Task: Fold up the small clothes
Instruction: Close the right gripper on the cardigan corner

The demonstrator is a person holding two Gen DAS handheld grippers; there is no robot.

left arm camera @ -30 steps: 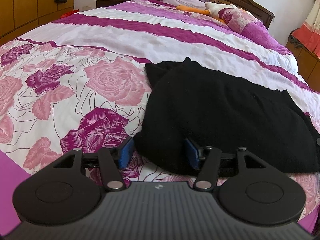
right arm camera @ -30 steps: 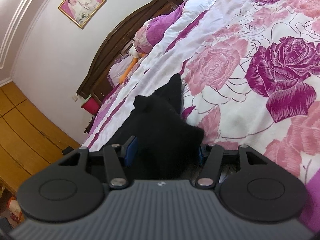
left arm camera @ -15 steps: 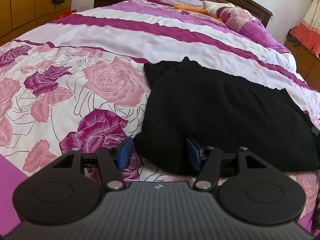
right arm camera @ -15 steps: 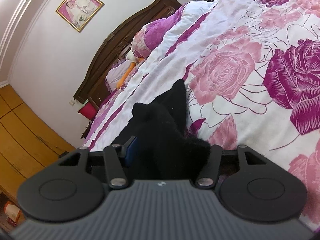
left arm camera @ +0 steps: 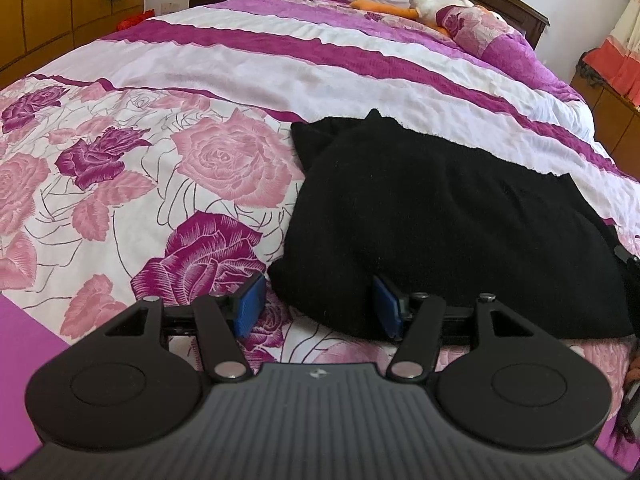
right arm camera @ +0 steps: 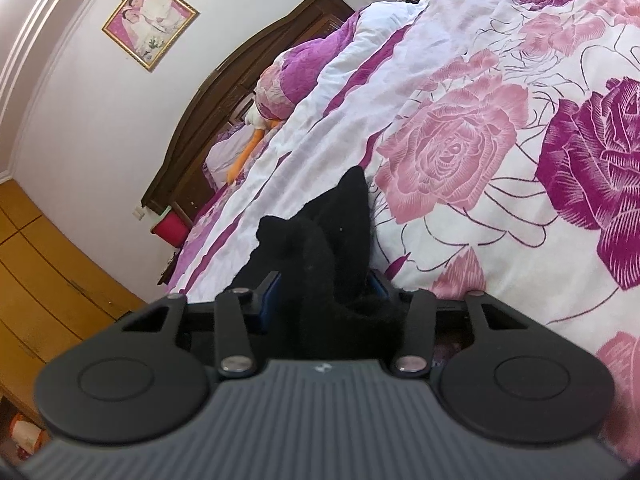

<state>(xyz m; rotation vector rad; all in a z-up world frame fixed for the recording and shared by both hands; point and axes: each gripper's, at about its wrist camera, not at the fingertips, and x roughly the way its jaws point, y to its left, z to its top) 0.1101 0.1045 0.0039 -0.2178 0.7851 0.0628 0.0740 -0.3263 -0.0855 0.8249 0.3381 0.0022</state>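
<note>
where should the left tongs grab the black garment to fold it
Grip the near left corner of the black garment, coming low from the near edge. That corner bulges up off the bedspread and lies between the left tongs already, pads standing clear of it.

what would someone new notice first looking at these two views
Most likely the black knit garment, a dark patch lying flat on the rose-print bedspread in the left wrist view. Next, the left gripper standing open over the garment's near corner, while the right gripper is closing its jaws around a bunched edge of the same cloth. Far back by the headboard lies a white and orange plush toy.
</note>
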